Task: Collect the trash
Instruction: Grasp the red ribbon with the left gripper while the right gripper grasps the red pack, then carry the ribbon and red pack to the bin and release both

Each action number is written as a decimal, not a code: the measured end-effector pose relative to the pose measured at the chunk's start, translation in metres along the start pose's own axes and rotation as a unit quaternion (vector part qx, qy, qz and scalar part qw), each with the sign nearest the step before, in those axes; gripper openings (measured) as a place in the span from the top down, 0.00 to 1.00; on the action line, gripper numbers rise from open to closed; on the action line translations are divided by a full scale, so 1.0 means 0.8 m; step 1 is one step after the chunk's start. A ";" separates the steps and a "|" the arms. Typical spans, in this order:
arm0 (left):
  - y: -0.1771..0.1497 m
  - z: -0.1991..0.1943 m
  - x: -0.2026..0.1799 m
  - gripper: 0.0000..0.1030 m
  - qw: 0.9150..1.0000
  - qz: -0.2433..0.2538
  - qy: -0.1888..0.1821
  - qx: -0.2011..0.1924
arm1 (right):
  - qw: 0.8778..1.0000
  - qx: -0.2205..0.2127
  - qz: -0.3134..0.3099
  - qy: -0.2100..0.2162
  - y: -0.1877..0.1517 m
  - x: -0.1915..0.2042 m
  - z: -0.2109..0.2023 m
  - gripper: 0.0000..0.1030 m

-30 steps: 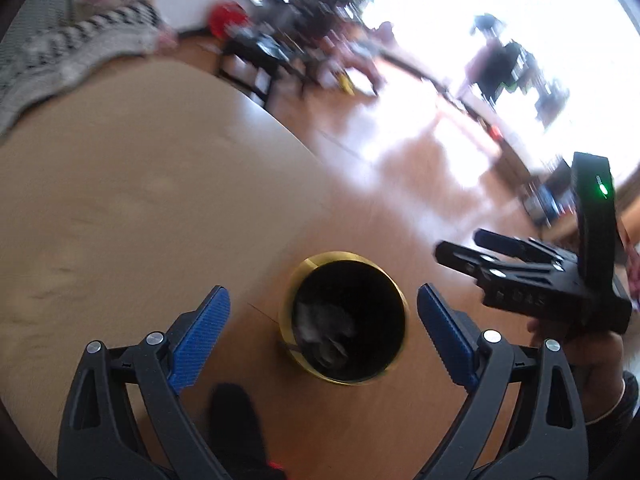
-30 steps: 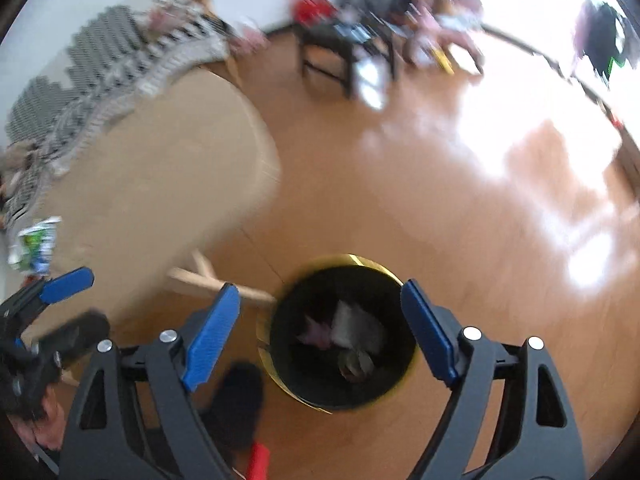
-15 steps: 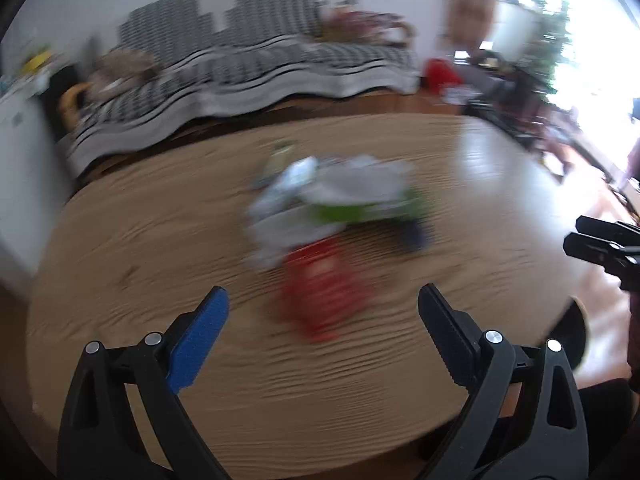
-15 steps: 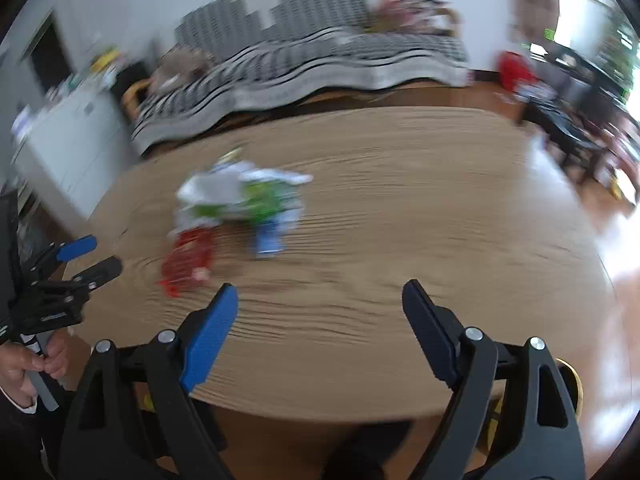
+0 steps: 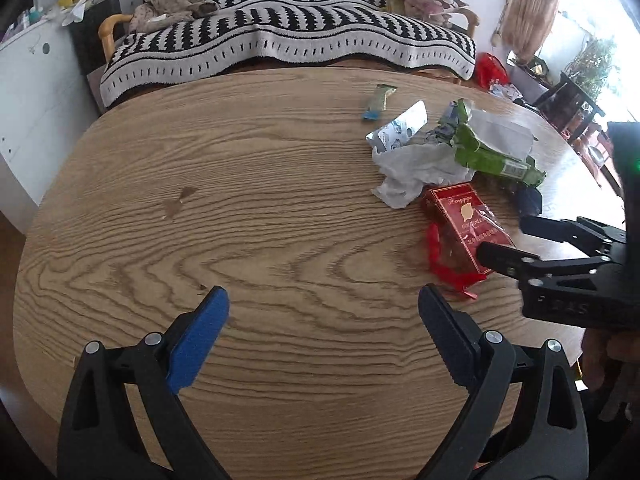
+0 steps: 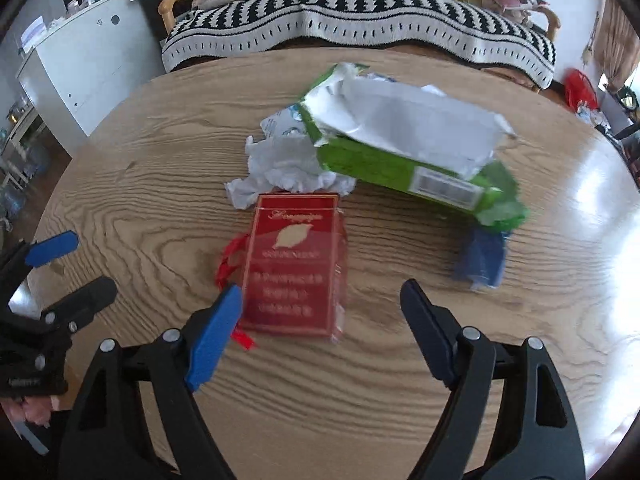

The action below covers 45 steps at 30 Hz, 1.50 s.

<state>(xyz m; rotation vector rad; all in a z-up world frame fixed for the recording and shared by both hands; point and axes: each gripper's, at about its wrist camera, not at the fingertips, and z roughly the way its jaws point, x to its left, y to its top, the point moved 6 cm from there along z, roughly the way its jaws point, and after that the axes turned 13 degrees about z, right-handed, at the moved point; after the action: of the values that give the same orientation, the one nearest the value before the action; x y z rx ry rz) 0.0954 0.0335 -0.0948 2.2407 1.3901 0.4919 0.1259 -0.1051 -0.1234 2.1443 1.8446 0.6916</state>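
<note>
Right wrist view, left to right: left gripper [image 6: 76,264] hangs off the table [image 6: 160,184] edge, jaws apart, empty; right gripper [image 6: 320,312], jaws apart, hovers over the red pack [image 6: 294,268], tissue [image 6: 280,172] and green bag [image 6: 404,148] beyond. Best to straddle the pack's narrow sides squarely, then close. Its script is too blurred to read.

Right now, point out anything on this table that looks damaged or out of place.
The green packet is torn open, its silver lining exposed. A crumpled tissue lies against the red cigarette pack, whose clear wrap hangs loose. A small dark stain marks the wooden table.
</note>
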 end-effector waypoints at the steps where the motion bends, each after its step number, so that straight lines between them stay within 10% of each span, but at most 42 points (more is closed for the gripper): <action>1: 0.000 0.002 -0.002 0.10 1.000 0.002 -0.003 0.001 | 1.000 0.001 -0.006 -0.002 0.001 0.006 0.006 0.23; 7: 0.006 0.012 -0.016 0.10 1.000 0.003 -0.020 0.003 | 1.000 0.016 -0.019 -0.012 -0.002 0.015 0.035 0.42; 24: 0.033 0.072 -0.095 0.11 0.999 0.000 -0.012 0.038 | 0.999 -0.039 -0.002 -0.004 -0.011 -0.084 -0.063 0.44; 26: 0.030 0.078 -0.096 0.22 0.999 0.006 0.014 0.049 | 0.999 -0.040 0.001 -0.005 -0.010 -0.092 -0.066 0.44; 30: 0.032 0.072 -0.099 0.88 0.998 0.020 0.038 0.044 | 0.999 -0.043 0.004 -0.006 -0.015 -0.101 -0.072 0.44; 45: 0.031 0.057 -0.082 0.90 0.998 0.005 0.038 0.043 | 0.999 -0.049 -0.005 -0.001 -0.017 -0.091 -0.080 0.44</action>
<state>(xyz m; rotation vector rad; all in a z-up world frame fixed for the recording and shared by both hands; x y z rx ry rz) 0.1097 -0.0444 -0.1233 2.3203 1.4634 0.5367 0.0759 -0.1816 -0.0886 2.0727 1.7798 0.7609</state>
